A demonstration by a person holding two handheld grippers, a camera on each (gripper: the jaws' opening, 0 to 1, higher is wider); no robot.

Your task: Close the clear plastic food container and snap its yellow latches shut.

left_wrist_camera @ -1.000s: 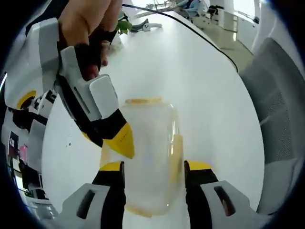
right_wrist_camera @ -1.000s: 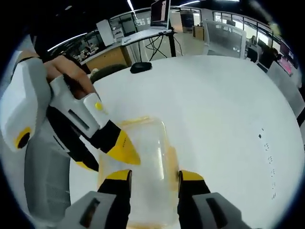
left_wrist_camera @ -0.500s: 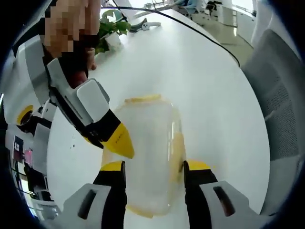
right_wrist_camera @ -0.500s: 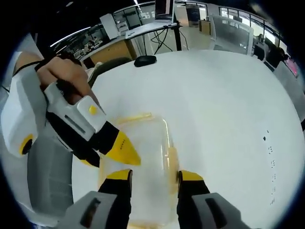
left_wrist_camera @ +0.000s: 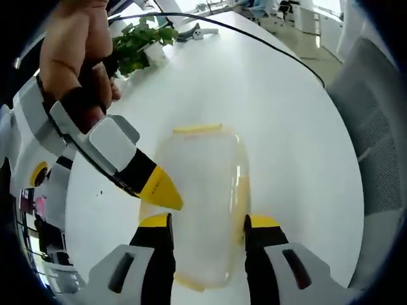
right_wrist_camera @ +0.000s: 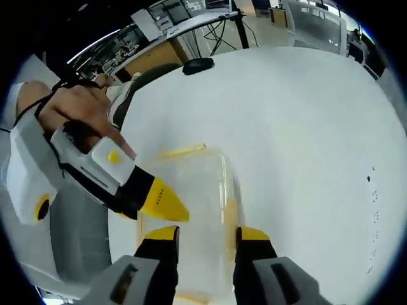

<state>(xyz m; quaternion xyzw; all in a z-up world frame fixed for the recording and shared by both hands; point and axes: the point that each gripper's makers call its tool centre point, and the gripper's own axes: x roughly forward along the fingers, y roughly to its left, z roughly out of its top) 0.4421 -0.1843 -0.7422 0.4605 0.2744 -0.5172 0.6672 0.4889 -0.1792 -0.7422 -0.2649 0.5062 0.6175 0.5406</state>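
The left gripper (left_wrist_camera: 206, 222) is parted, jaws straddling the container (left_wrist_camera: 198, 203) on the table (left_wrist_camera: 280, 114). The right gripper (right_wrist_camera: 206, 234) straddles it likewise. The container's long axis runs forward from both; latches (left_wrist_camera: 198, 129) sit at its edges.

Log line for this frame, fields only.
left gripper: open astride clear container | right gripper: open astride it | lid: on | far yellow latch: state unclear | surface: white table
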